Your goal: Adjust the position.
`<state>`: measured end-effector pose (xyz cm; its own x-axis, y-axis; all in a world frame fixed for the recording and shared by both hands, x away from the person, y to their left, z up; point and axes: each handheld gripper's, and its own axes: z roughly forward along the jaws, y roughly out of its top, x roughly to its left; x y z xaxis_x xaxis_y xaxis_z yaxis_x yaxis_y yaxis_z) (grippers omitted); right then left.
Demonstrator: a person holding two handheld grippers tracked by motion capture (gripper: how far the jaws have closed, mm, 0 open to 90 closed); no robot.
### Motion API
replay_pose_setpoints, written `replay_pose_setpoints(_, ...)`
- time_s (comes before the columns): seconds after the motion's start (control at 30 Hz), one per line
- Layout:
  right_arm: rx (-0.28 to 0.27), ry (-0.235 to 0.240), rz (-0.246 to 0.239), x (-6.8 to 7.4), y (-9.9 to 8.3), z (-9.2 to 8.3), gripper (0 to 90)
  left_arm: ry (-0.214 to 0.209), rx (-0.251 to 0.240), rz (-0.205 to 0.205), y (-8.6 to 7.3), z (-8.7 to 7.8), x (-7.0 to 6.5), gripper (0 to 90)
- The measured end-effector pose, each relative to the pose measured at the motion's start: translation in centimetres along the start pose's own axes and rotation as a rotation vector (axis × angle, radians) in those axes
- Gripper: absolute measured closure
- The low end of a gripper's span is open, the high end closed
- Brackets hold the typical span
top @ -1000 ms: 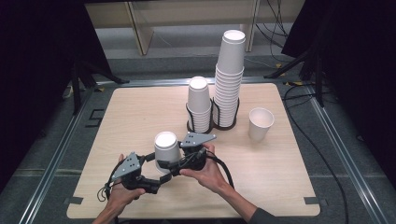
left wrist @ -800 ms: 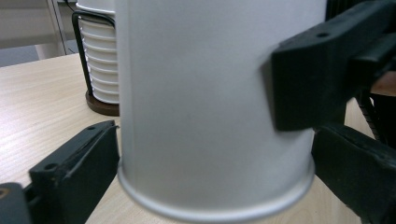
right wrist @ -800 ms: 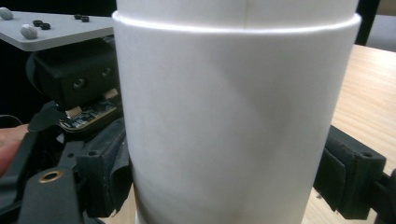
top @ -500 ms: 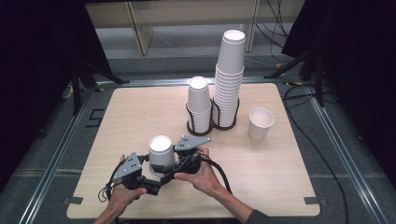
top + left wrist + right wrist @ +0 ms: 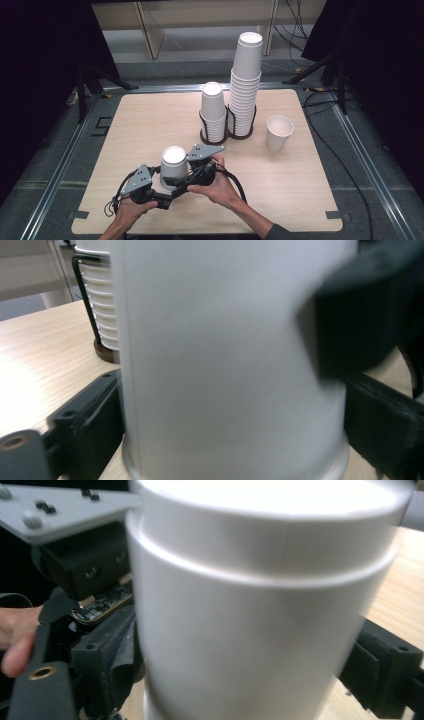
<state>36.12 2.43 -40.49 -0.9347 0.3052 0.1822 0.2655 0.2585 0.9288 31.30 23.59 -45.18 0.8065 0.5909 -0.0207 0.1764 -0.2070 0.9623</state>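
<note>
Paper cup (image 5: 173,166), upside down, sits near the table's (image 5: 310,200) front edge, caught between both tools. Left gripper (image 5: 161,192) comes in from seven o'clock, its jaws just closing, one either side of the cup's wall. Right gripper (image 5: 186,176) clamps on from four o'clock. At twelve o'clock, two cup stacks (image 5: 232,100) stand in a holder; at two o'clock, a lone upright cup (image 5: 278,132).

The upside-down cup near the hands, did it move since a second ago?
Yes. The upside-down cup slid a little left, farther from the wire cup holder, and sits between both hand-held grippers.
</note>
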Motion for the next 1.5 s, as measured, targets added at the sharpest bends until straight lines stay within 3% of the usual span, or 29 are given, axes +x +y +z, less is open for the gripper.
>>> replay_pose_setpoints(0.03,-0.003,-0.018,-0.016,-0.1,0.4,-0.4,15.0,-0.004,0.000,0.011,0.0,0.0,0.0,8.5)
replay_pose_setpoints(0.07,0.005,-0.017,0.000,-0.1,0.7,-0.8,15.4,0.000,0.014,0.017,0.0,-0.1,-0.1,8.6)
replay_pose_setpoints(0.27,0.045,0.018,-0.034,-0.5,2.2,-2.4,15.3,-0.007,0.048,0.104,0.2,0.2,-0.6,9.1)
replay_pose_setpoints(0.33,0.074,0.019,-0.010,-0.4,2.6,-3.0,15.2,-0.005,0.063,0.121,0.2,0.1,-0.7,9.2)
replay_pose_setpoints(0.4,0.093,0.027,-0.049,-0.7,2.9,-3.4,15.3,-0.004,0.073,0.134,0.3,0.1,-0.7,9.2)
replay_pose_setpoints(0.43,0.110,0.030,-0.046,-0.6,3.0,-3.5,15.2,-0.003,0.075,0.138,0.3,0.1,-0.8,9.3)
replay_pose_setpoints(0.5,0.132,0.031,-0.079,-0.7,3.1,-3.7,15.3,0.008,0.117,0.176,0.3,0.0,-0.8,9.4)
replay_pose_setpoints(0.6,0.180,0.037,-0.084,-0.6,3.2,-3.8,15.4,0.010,0.143,0.199,0.2,0.0,-1.1,9.5)
replay_pose_setpoints(0.87,0.260,0.063,-0.105,-0.3,2.5,-2.9,15.5,-0.023,0.203,0.268,0.1,0.4,-1.5,9.7)
replay_pose_setpoints(0.9,0.269,0.065,-0.107,-0.2,2.4,-2.7,15.5,-0.025,0.207,0.268,0.2,0.4,-1.6,9.6)
replay_pose_setpoints(0.93,0.292,0.067,-0.070,0.0,2.2,-2.5,15.5,-0.029,0.213,0.273,0.2,0.4,-1.6,9.6)
replay_pose_setpoints(0.97,0.294,0.076,-0.104,-0.2,2.1,-2.3,15.5,-0.027,0.200,0.268,0.2,0.4,-1.7,9.6)
replay_pose_setpoints(1.23,0.303,0.119,-0.076,-0.5,1.3,-1.5,19.6,-0.042,0.199,0.280,0.1,0.5,-1.7,9.1)
replay_pose_setpoints(1.37,0.283,0.124,-0.019,-0.9,1.3,-1.9,21.0,-0.050,0.149,0.235,0.0,0.5,-1.4,5.8)
replay_pose_setpoints(1.5,0.248,0.132,-0.009,-1.6,1.5,-2.6,21.6,-0.053,0.061,0.193,0.2,0.0,-1.1,4.9)
